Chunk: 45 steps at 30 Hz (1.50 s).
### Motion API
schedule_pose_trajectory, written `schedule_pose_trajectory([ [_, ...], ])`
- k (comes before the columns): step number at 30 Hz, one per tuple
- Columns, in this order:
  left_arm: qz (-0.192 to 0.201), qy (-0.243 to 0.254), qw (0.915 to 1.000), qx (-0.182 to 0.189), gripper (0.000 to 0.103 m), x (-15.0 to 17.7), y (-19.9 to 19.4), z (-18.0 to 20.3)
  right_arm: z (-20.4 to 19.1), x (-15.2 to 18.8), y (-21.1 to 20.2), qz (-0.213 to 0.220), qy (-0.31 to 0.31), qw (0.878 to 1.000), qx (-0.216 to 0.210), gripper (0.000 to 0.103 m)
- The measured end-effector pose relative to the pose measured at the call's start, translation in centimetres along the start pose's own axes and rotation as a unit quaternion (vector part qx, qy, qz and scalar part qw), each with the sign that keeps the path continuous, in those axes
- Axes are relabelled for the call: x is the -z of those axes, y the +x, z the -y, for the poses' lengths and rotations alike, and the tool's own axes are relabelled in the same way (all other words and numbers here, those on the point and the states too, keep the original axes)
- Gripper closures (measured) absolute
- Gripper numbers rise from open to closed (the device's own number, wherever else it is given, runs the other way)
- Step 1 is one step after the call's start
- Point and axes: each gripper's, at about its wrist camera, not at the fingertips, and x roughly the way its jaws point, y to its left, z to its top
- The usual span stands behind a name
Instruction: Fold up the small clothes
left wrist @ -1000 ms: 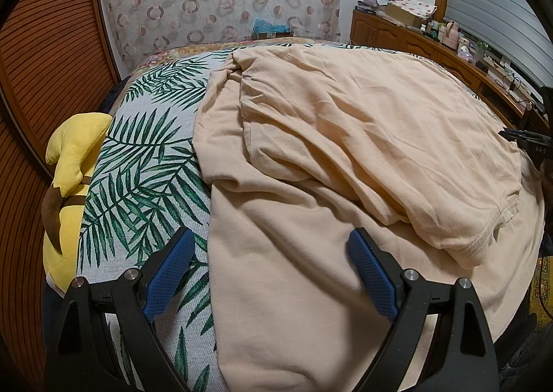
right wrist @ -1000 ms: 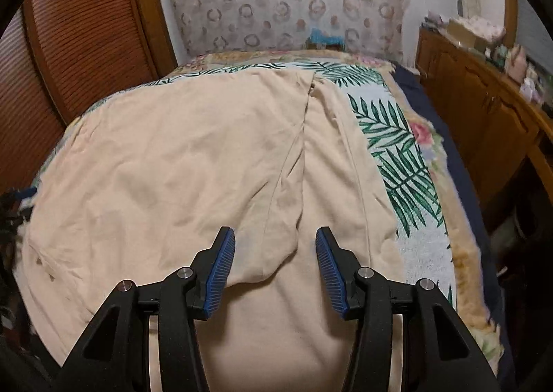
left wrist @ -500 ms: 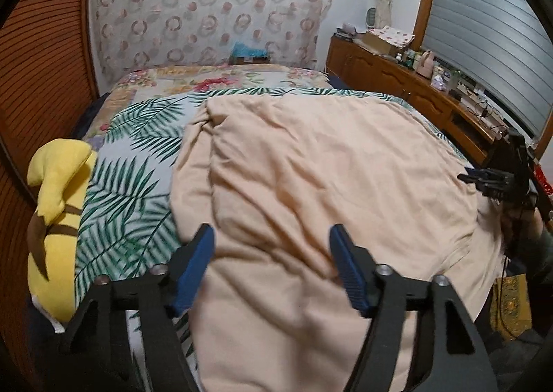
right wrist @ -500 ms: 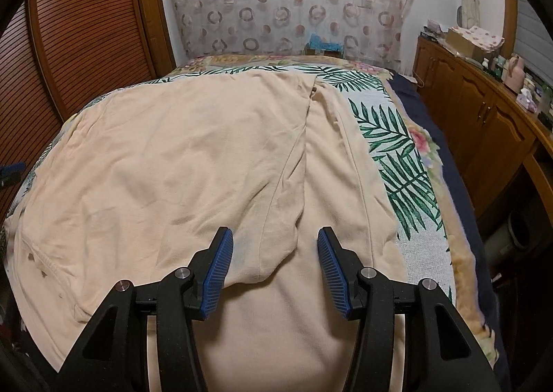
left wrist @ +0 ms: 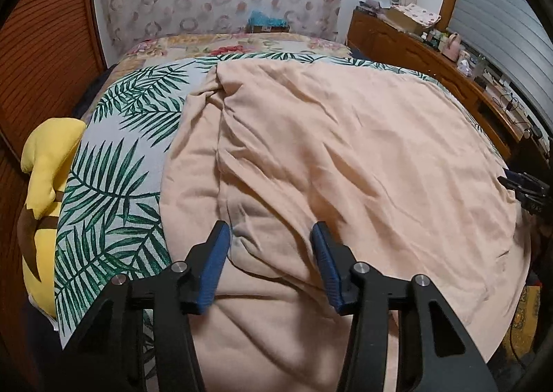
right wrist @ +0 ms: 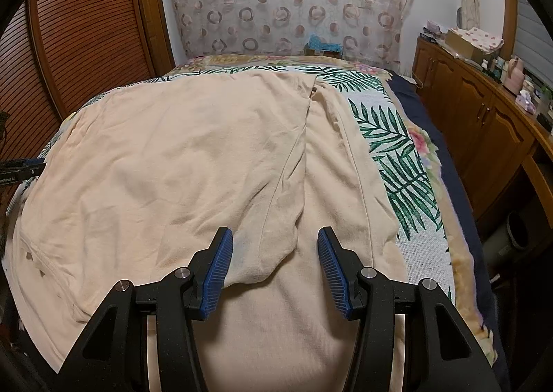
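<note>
From where I stand, the left gripper (left wrist: 269,236) is the one that has changed: a second ago its jaws stood wide, one pad out over the leaf-print bedspread (left wrist: 114,184) and the other over the cloth, and now they are closing, about half open, with both blue pads over the peach garment (left wrist: 345,157). A rumpled edge of the folded-over layer bulges up between them, but the pads do not yet press it; there is fabric in the gap, not a grip. The hand has also slid sideways across the bed, so that the folded flap's left edge now runs up from just by the left pad.

The right gripper (right wrist: 274,243) looks just as it did: jaws about half open, poised over the rounded end of a folded sleeve or flap, which lies between the pads without either one touching it that I can see. It holds nothing.

The garment itself lies spread over most of the bed, its sides already turned in towards the middle, with wrinkles across the top layer. To the left, a yellow plush toy (left wrist: 45,191) sits at the bedspread's edge, well apart from the cloth. A wooden cabinet (right wrist: 477,122) runs along the right.

My reading is that both hands are lining up on the near edge, the left about to pinch, for the next fold away from the person. The thick bunch between the left pads may slip or drag only one layer.
</note>
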Motion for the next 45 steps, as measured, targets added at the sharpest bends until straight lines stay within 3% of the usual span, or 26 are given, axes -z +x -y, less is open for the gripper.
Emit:
schedule_pose_trajectory([
  [1,0.003,0.004,1.0000,0.002,0.053,0.1,-0.1,0.1,0.0,0.0,0.0,-0.001,-0.002,1.000,0.001,0.049],
  [2,0.007,0.010,0.9999,0.005,0.072,0.2,-0.2,0.3,0.0,-0.1,0.0,-0.002,-0.006,1.000,0.003,0.049],
  [3,0.012,0.020,0.9997,0.004,0.082,0.3,-0.4,0.6,0.0,-0.1,0.0,-0.002,-0.008,1.000,0.003,0.049],
  [5,0.019,0.031,0.9993,0.008,0.092,0.3,-0.9,1.2,-0.1,-0.2,0.0,-0.004,-0.008,1.000,0.003,0.049],
  [11,0.051,0.035,0.9980,0.012,0.094,-0.2,-2.8,1.9,-0.2,-0.3,-0.4,-0.008,-0.012,1.000,0.001,0.051],
  [14,0.068,0.030,0.9970,0.021,0.095,-0.5,-4.0,1.9,-0.8,-0.5,-0.7,-0.003,-0.026,1.000,-0.004,0.073],
  [15,0.072,0.029,0.9967,0.024,0.095,-0.7,-4.2,1.9,-1.1,-0.5,-0.8,-0.003,-0.031,0.999,-0.007,0.090],
  [19,0.094,0.018,0.9949,0.031,0.096,-0.9,-5.8,1.8,-1.3,-0.9,-1.4,0.005,-0.035,0.999,-0.023,0.098],
  [28,0.146,0.014,0.9882,0.044,0.096,-0.3,-10.8,1.4,0.9,-1.2,-6.9,0.076,-0.007,0.996,-0.046,0.099],
  [32,0.150,0.019,0.9878,0.037,0.096,-0.1,-11.4,1.4,0.9,-0.8,-8.0,0.082,-0.012,0.995,-0.046,0.099],
  [35,0.140,0.021,0.9896,0.027,0.096,0.0,-10.4,1.1,0.7,-0.2,-6.5,0.054,-0.018,0.997,-0.046,0.098],
  [40,0.119,0.016,0.9924,0.025,0.096,0.9,-8.8,0.9,0.5,-0.1,-5.3,0.038,-0.015,0.998,-0.037,0.064],
  [45,0.113,0.019,0.9932,0.023,0.096,1.5,-8.4,1.0,0.1,1.0,-7.0,0.047,0.004,0.998,-0.033,0.058],
])
